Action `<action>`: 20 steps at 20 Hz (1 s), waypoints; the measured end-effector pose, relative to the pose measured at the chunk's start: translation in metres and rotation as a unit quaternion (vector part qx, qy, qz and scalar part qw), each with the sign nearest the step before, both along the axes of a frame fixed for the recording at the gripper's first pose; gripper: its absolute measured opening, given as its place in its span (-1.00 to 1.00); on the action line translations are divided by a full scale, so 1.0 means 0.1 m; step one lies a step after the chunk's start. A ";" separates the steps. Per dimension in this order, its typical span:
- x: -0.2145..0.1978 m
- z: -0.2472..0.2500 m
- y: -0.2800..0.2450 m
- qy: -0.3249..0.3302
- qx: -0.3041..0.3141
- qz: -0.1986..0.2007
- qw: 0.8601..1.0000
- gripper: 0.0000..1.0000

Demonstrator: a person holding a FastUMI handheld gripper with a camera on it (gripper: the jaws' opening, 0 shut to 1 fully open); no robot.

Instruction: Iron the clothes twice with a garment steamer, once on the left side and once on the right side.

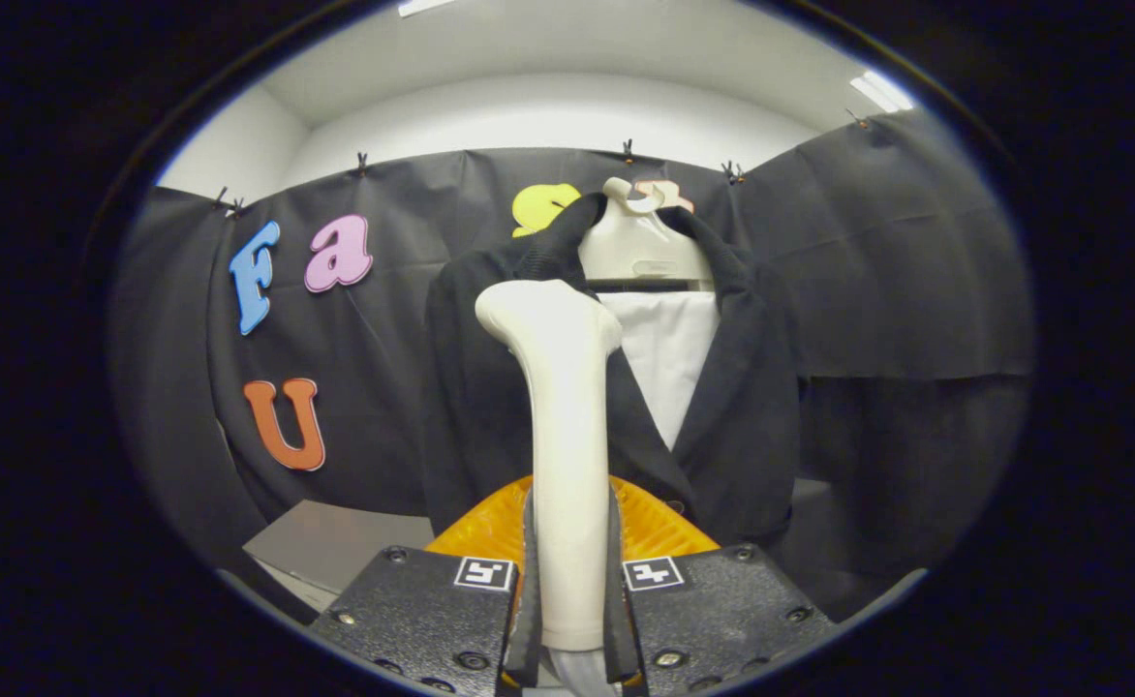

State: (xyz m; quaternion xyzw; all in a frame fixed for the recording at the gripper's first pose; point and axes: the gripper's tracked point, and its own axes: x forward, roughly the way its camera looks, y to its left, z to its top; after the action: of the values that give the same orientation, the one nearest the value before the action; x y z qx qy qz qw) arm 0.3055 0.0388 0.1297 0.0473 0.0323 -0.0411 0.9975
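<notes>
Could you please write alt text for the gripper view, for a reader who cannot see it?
The claw is shut on the handle of a cream garment steamer, whose head points at a dark jacket hanging just ahead. The jacket hangs on a pale hanger, open over a white panel.

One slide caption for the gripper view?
Gripper shut on white garment steamer, raised before dark jacket on hanger.

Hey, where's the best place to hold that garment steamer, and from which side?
By its slim straight handle, low down, as the gripper does now: one finger on each flank, shut on the garment steamer. The handle is narrow and even there; the wider head stays free above, pointing at the dark jacket.
</notes>
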 end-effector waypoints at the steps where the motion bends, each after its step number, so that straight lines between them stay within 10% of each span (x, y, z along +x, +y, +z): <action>1: 0.00 -0.05 0.01 0.004 -0.001 0.000 1.000 -0.44; 20: -0.30 -1.02 -0.09 0.083 0.000 -0.019 0.996 -0.44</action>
State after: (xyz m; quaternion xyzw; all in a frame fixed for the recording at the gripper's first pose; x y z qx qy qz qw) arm 0.2760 0.0296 0.0276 0.0446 0.1139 -0.0635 0.9905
